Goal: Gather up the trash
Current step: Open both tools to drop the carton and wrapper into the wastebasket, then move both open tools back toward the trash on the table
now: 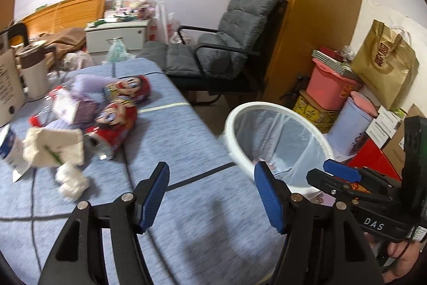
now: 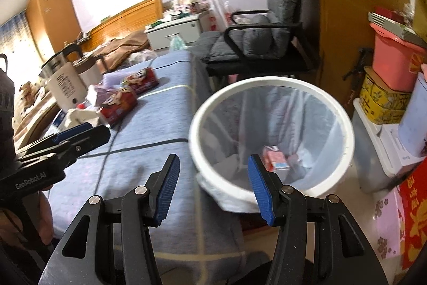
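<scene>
Left tool (image 1: 210, 194) and right tool (image 2: 212, 186) both released, empty; bin (image 2: 269, 87) at 1 o'clock of surface (image 2: 149, 130).

Black tool (image 1: 210, 194) frames, ribbed blue pads (image 1: 154, 195), silver screws, apparently bare fingers.

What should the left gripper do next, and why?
Probably reach forward and left to the crumpled white tissue, the nearest trash. The left gripper is open and empty above bare blue cloth, and the lined white bin stands beside the table with a pink carton inside.
</scene>
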